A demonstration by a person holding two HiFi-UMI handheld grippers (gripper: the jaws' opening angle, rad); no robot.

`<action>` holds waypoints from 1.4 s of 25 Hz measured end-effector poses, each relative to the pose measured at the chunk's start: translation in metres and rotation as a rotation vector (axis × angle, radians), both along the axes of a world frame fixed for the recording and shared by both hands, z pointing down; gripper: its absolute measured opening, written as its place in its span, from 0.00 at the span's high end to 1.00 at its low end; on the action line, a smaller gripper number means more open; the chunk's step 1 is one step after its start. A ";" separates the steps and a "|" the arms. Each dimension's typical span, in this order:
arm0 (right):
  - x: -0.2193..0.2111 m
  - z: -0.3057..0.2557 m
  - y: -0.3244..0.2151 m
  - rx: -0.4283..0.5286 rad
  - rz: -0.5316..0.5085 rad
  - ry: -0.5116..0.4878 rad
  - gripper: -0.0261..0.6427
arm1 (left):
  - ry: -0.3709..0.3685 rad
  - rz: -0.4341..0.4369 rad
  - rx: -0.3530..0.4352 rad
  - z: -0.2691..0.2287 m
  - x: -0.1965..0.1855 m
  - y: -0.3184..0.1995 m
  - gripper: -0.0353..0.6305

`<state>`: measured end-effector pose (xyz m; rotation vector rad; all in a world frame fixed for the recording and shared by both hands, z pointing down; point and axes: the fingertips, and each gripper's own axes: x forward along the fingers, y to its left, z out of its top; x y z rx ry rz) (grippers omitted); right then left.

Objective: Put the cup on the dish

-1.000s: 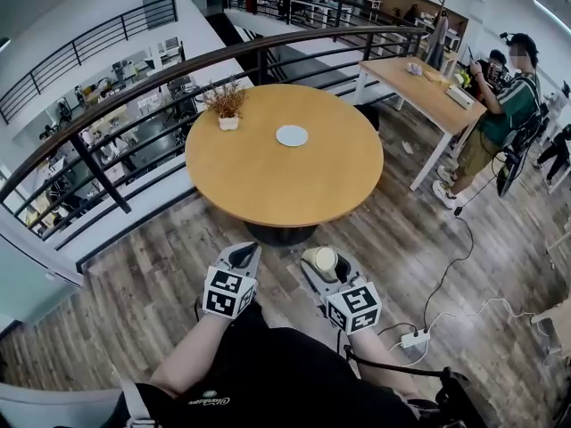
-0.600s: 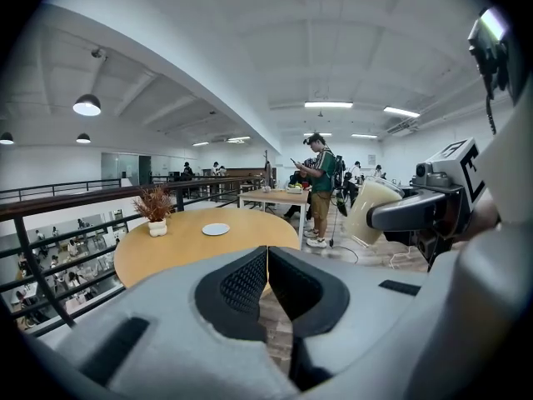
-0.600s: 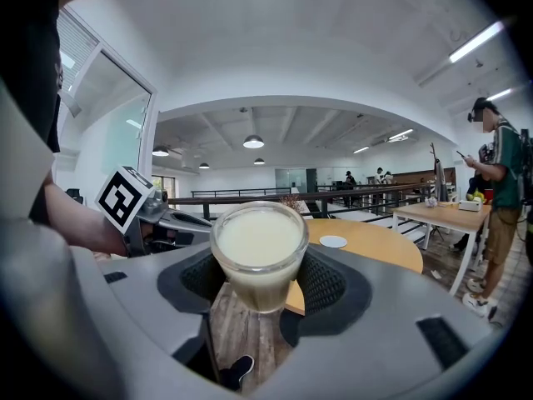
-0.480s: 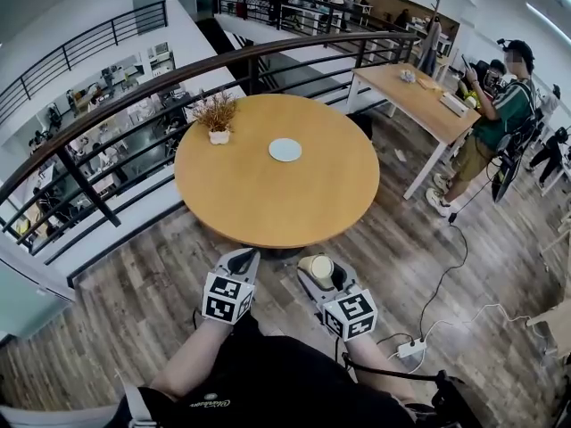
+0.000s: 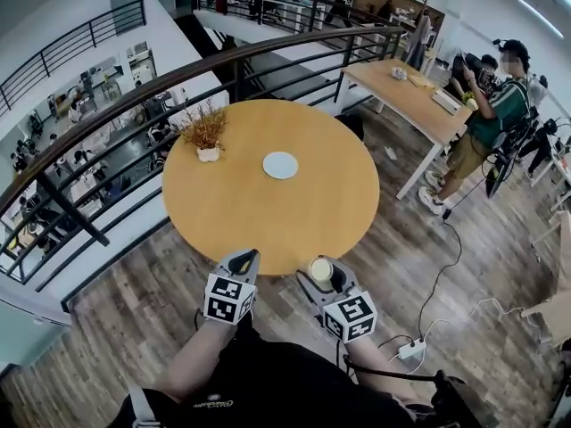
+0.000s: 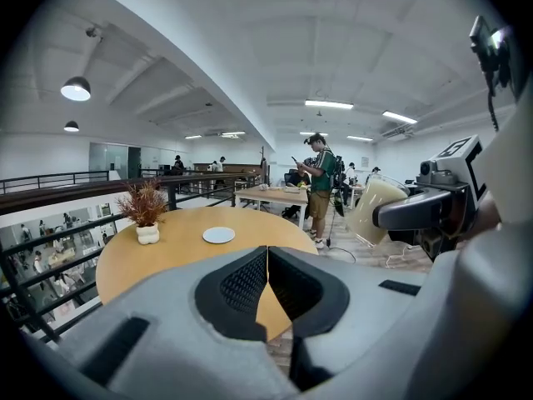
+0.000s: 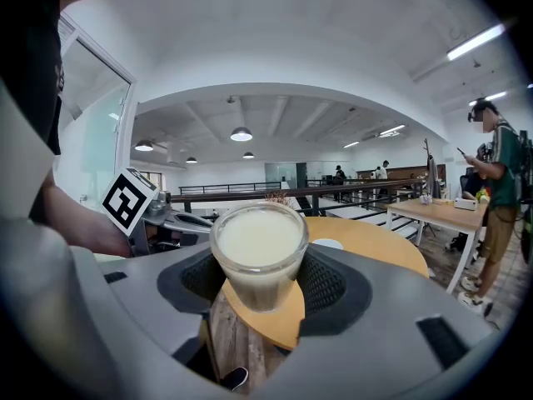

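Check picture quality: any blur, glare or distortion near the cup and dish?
Head view: fisheye bends the railing; dish sharp, light even, no glare. Right gripper view: cup sharp, corners dark. Left gripper view: heavy bending, dark corners, dish clear.

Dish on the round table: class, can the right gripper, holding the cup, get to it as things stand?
Probably yes: only bare table lies between the right gripper with its cup and the dish; the plant stands aside.
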<state>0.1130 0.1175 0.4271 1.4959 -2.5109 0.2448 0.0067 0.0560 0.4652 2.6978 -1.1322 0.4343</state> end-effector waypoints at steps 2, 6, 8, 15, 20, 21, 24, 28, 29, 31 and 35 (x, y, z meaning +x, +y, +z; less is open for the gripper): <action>-0.003 0.000 -0.020 -0.004 0.017 0.005 0.58 | 0.002 0.018 -0.001 0.001 -0.002 -0.021 0.93; -0.016 -0.008 -0.067 -0.004 0.036 0.011 0.58 | 0.004 0.035 -0.007 -0.001 -0.015 -0.068 0.93; -0.022 -0.013 -0.092 -0.005 0.044 0.010 0.58 | 0.002 0.043 -0.011 -0.006 -0.021 -0.093 0.93; -0.044 -0.015 -0.165 -0.005 0.081 0.018 0.58 | -0.001 0.075 -0.006 -0.005 -0.043 -0.170 0.93; -0.054 -0.013 -0.191 -0.015 0.101 0.020 0.58 | 0.005 0.082 -0.032 0.005 -0.057 -0.198 0.93; -0.055 -0.013 -0.194 -0.016 0.105 0.020 0.58 | 0.003 0.087 -0.035 0.006 -0.058 -0.200 0.93; -0.054 -0.013 -0.203 -0.022 0.105 0.020 0.58 | 0.002 0.089 -0.039 0.007 -0.057 -0.208 0.93; -0.050 -0.009 -0.213 -0.028 0.084 0.014 0.58 | -0.003 0.073 -0.042 0.008 -0.053 -0.214 0.93; -0.050 -0.009 -0.216 -0.025 0.077 0.010 0.58 | -0.007 0.069 -0.042 0.009 -0.053 -0.214 0.93; -0.048 -0.011 -0.221 -0.014 0.062 0.001 0.58 | -0.015 0.057 -0.036 0.008 -0.053 -0.214 0.93; -0.037 -0.014 -0.228 0.003 0.024 -0.007 0.58 | -0.021 0.021 -0.032 0.003 -0.043 -0.216 0.93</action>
